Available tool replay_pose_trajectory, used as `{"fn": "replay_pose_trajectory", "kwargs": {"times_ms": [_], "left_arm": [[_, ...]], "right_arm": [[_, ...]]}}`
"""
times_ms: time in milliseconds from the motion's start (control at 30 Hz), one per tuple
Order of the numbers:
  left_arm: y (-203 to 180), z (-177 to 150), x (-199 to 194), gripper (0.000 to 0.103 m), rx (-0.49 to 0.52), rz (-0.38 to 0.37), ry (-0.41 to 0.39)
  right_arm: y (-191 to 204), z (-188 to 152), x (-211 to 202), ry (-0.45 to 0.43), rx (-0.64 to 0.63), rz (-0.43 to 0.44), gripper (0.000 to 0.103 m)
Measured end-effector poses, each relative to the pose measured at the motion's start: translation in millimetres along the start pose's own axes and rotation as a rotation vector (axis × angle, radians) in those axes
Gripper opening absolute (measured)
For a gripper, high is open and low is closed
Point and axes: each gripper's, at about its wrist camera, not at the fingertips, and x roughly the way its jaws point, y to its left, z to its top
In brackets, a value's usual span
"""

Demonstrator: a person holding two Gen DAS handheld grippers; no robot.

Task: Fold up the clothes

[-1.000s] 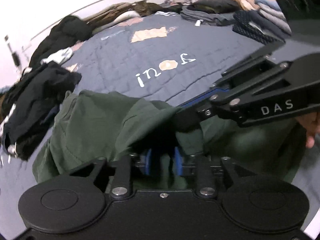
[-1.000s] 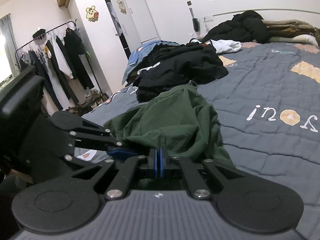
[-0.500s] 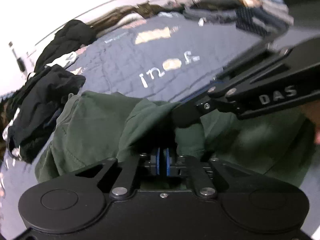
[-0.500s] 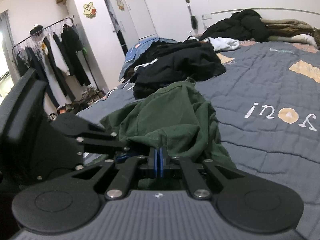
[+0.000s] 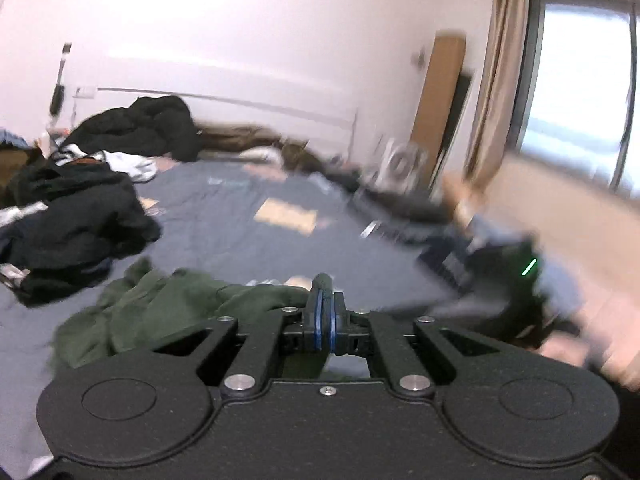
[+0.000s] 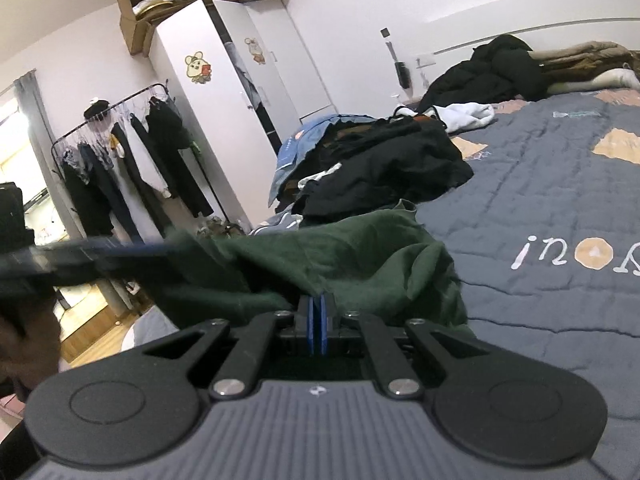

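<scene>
**Both claws pinched shut on one green garment**

Left claw (image 5: 325,312) closed, blue pads pressed together with a fold of the crumpled dark green cotton garment (image 5: 160,308) caught at the tips; bulk of the fabric trailing off to the left and down onto the grey quilted bedspread (image 5: 240,240). Much blur across the right half of that view.

Right claw (image 6: 318,320) likewise shut, pads meeting on the near edge of the same dark green cotton garment (image 6: 340,256), which rises in a heap directly ahead of the tips and spreads away over the grey quilted bedspread (image 6: 560,200). Left claw's dark arm (image 6: 80,258) reaching in from the left edge, blurred, tip at the fabric's left side.

One green garment, two claws. One heap of black clothes (image 6: 384,168) just beyond the garment, one black padded jacket (image 6: 492,72) near the headboard, one white wardrobe (image 6: 224,92), one clothes rail hung with dark items (image 6: 128,160)
</scene>
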Motion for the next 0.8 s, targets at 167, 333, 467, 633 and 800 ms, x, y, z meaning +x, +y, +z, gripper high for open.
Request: {"fn": "replay_pose_trajectory", "kwargs": {"times_ms": [167,333,467,633,800], "left_arm": [[15,-11,-12,0.003,-0.088,-0.024,0.015],[10,-42,-2,0.004,0.034,0.119,0.193],[-6,-41,11,0.007,0.128,0.153,0.228],[-25,-41,26,0.048,0.246,0.195,0.270],[-28,-55,51,0.037,0.291,0.222,0.341]], "right_arm": [[-2,4,-3,-0.029,0.046,0.064,0.004],[-4,0,3,0.014,0.032,0.037,0.004],[7,-7,14,0.070,-0.020,0.033,0.004],[15,-13,22,0.123,-0.067,0.023,0.004],[19,-14,18,0.136,-0.096,0.007,0.004]]}}
